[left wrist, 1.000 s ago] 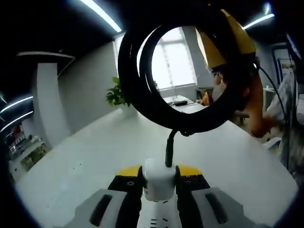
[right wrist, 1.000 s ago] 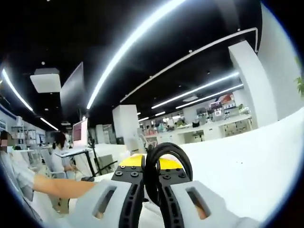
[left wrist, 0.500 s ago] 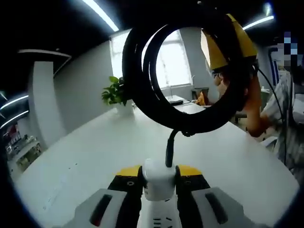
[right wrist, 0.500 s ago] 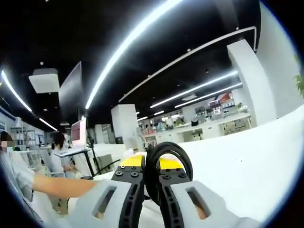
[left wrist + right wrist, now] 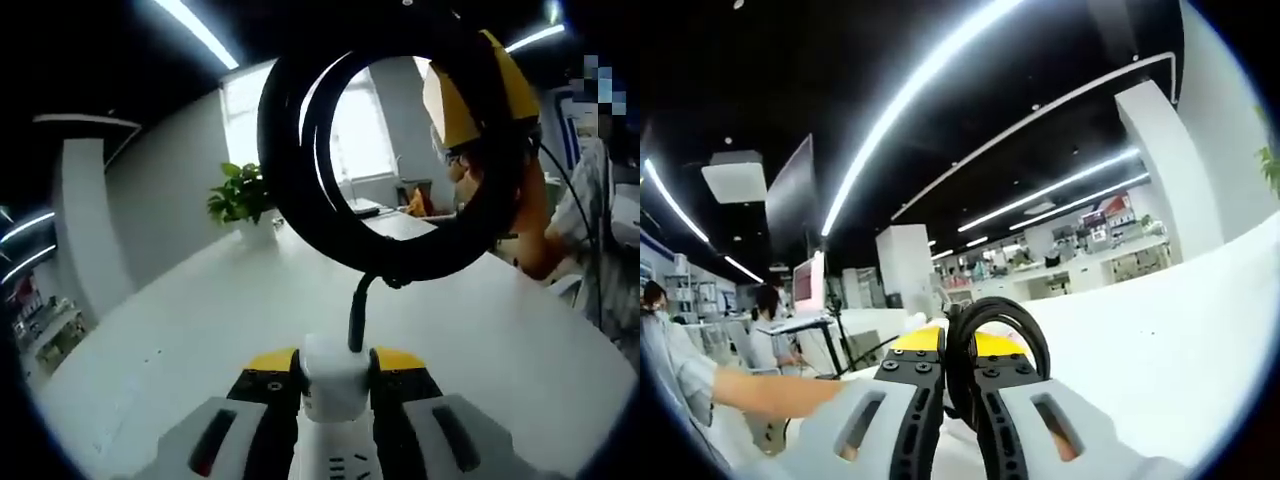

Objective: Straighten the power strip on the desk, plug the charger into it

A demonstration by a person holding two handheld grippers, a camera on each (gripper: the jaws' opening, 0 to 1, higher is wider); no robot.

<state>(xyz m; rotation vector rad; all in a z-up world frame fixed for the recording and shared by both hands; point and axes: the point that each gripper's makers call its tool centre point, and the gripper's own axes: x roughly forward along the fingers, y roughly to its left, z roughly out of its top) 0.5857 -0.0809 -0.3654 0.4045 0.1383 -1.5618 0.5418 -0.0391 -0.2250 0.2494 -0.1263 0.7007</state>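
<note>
My left gripper is shut on the end of a white power strip, held above the white desk. From that end a black cable rises and curls into a big loop close to the lens. At the loop's upper right, my right gripper, yellow-tipped, holds the coil. In the right gripper view, the right gripper is shut on the black cable, whose turns arch up between the jaws. The desk stretches away to the right.
A potted plant stands at the desk's far end by a bright window. A person is at the right edge. In the right gripper view a forearm reaches in from the left; another person sits by a monitor.
Both cameras have drifted slightly, so the room shifts a little. Both grips are unchanged and the cable loop keeps its shape.
</note>
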